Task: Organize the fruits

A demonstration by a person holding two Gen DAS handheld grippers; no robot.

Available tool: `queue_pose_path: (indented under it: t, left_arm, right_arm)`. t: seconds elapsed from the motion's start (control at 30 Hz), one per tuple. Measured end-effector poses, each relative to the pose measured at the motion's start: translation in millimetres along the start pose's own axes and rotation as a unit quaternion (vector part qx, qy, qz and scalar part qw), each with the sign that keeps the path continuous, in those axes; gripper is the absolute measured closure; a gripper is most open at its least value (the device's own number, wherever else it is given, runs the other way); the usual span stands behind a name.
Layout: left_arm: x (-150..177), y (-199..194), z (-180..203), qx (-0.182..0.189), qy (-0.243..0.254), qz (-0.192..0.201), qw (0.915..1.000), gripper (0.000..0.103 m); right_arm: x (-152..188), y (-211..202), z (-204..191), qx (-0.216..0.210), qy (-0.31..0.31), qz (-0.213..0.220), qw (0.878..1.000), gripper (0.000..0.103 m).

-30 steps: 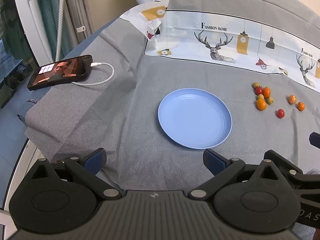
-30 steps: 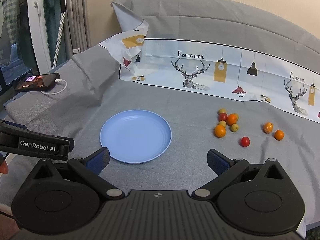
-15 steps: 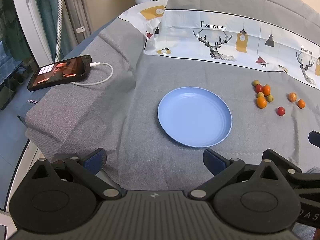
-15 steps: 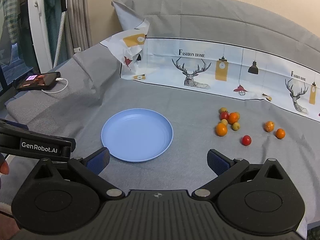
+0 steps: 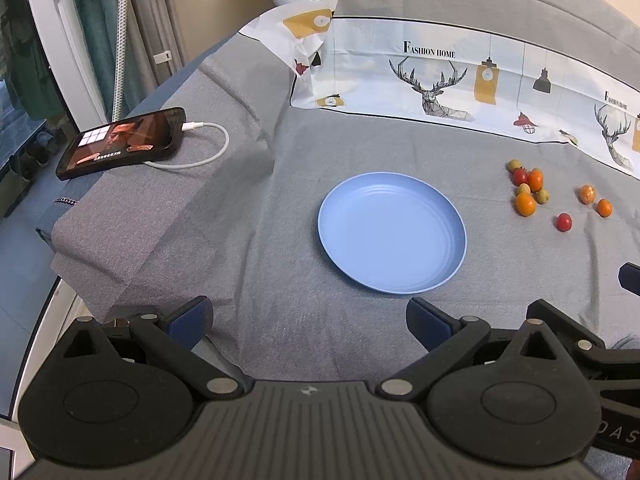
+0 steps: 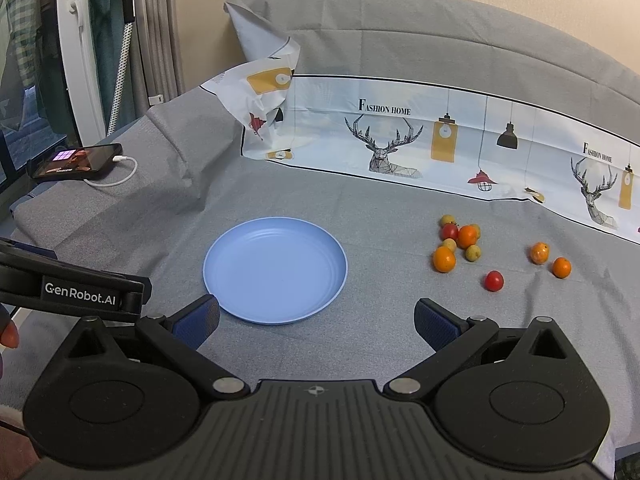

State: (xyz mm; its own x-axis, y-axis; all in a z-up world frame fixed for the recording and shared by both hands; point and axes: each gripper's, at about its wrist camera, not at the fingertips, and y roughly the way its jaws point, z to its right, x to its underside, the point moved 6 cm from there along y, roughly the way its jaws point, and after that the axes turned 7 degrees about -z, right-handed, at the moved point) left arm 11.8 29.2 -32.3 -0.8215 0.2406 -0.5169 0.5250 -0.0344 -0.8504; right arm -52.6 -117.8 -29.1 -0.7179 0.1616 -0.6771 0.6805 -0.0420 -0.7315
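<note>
An empty light-blue plate lies on the grey cloth. To its right lies a cluster of small orange, red and yellow-green fruits, a lone red one and two orange ones. My left gripper is open and empty, near the plate's front edge. My right gripper is open and empty, in front of the plate, well short of the fruits.
A phone on a white charging cable lies at the far left near the cloth's edge. A printed deer-pattern cloth stands along the back. The left gripper's body shows at the right wrist view's left edge.
Both grippers have shifted slightly; in the right wrist view the plate and fruits have drifted a little right. Jaws stay open and nothing was grasped.
</note>
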Motion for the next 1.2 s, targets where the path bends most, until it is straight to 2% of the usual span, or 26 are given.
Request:
queue_pose_path:
  t: [0.33, 0.47, 0.63, 0.8, 0.9, 1.07, 1.2]
  left_arm:
    - [-2, -6, -2, 0.007, -0.003, -0.013, 0.9999, 0.0]
    - [-10, -22, -3, 0.029, -0.012, -0.02, 0.9993, 0.0]
    - [-24, -51, 3, 0.035, 0.003, -0.011, 0.9993, 0.0]
    - [-51, -99, 17, 0.071, 0.027, 0.011, 0.9971, 0.0]
    - [-74, -138, 28, 0.085, 0.044, 0.045, 0.9943, 0.0]
    - [-107, -213, 52, 0.101, 0.078, 0.102, 0.9866, 0.0]
    - [-120, -268, 67, 0.122, 0.093, 0.128, 0.9798, 0.0]
  right_arm:
    - [-1, -2, 0, -0.001, 0.002, 0.005, 1.0, 0.0]
    - [-2, -7, 7, -0.002, 0.014, 0.008, 1.0, 0.0]
    - [-6, -20, 26, 0.004, 0.044, 0.018, 0.999, 0.0]
    - [-9, -42, 56, 0.021, 0.078, 0.033, 0.996, 0.0]
    - [-11, -56, 79, 0.038, 0.105, 0.038, 0.993, 0.0]
    - [-9, -79, 119, 0.065, 0.155, 0.049, 0.985, 0.0]
    - [-7, -94, 141, 0.078, 0.18, 0.064, 0.978, 0.0]
